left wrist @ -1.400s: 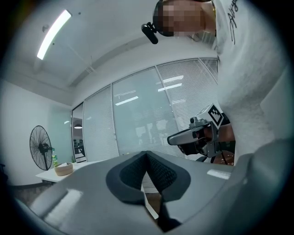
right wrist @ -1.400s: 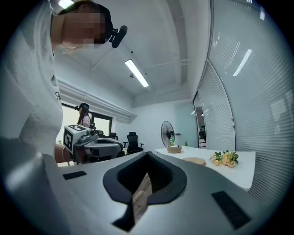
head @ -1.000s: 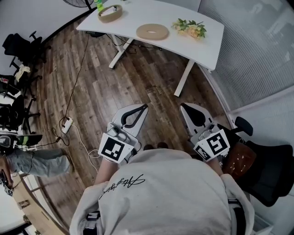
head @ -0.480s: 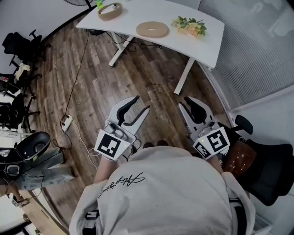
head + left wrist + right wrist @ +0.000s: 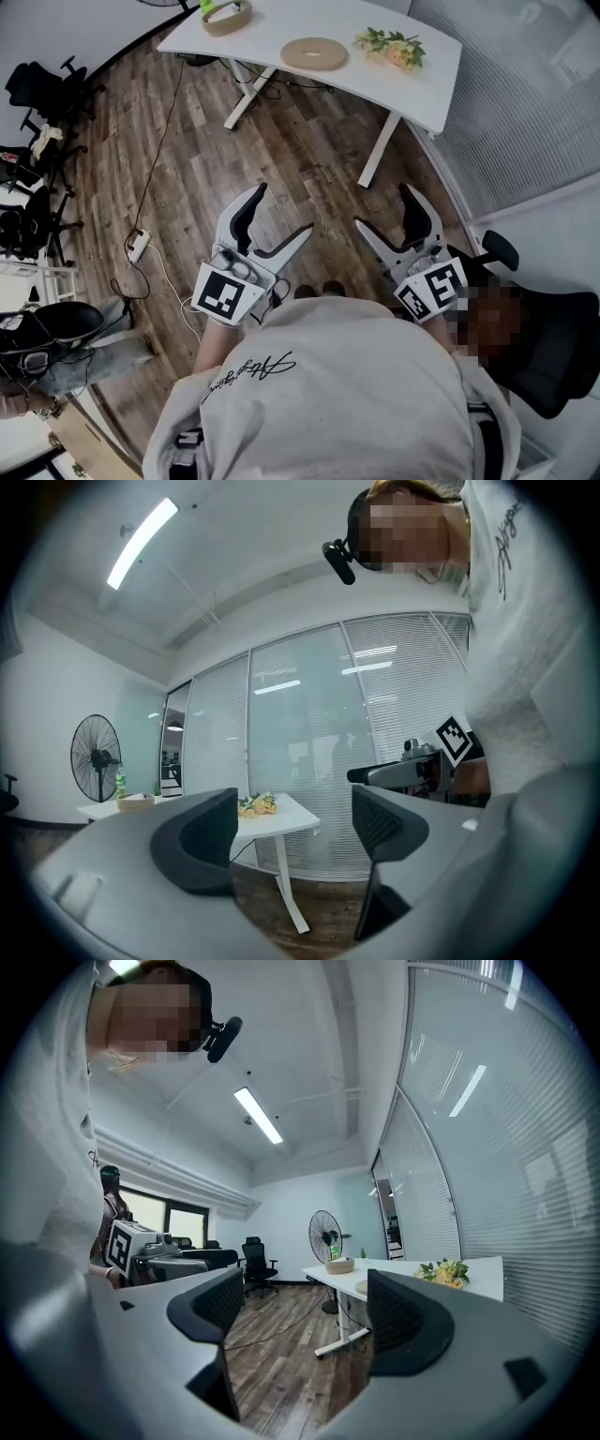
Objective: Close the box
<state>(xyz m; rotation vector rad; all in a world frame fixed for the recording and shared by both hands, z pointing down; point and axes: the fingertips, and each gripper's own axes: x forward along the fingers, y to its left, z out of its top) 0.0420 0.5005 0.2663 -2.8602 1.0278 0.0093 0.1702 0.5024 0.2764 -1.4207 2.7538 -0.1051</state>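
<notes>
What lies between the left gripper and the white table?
Only wooden floor, per the head view. The left gripper has just been opening its jaws, empty.

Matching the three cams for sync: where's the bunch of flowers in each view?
Head view: flowers at the top, right of centre, on the white table.
Left gripper view: flowers low, left of centre, on the table's near end.
Right gripper view: flowers right of centre, on the table.
Shared landmark: the woven bowl at the table's other end.
</notes>
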